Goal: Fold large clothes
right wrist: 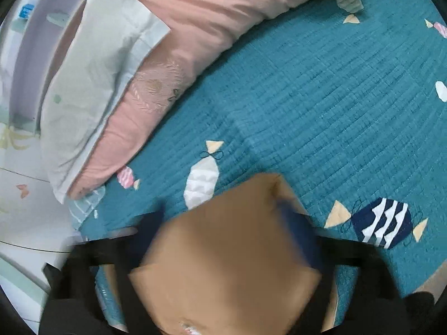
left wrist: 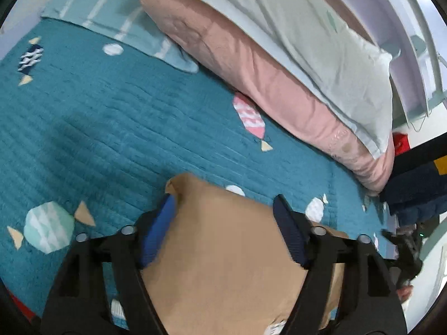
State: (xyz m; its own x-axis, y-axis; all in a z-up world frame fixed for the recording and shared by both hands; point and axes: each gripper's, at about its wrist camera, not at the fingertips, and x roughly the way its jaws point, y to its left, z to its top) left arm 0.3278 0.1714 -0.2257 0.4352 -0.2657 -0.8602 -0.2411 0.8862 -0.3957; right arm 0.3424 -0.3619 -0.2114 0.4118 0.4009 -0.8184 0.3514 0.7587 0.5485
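Left wrist view, left tool [left wrist: 226, 203] spread wide, over tan garment [left wrist: 223, 254]

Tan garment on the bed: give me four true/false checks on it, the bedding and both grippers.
1. The tan garment lies on a teal quilt. True.
2. The left gripper is clamped shut on the garment. False: its jaws stand open, clear of the cloth.
3. A pink pillow lies under a white pillow. True.
4. The right gripper is shut. False: though blurred, its jaws stand wide apart.
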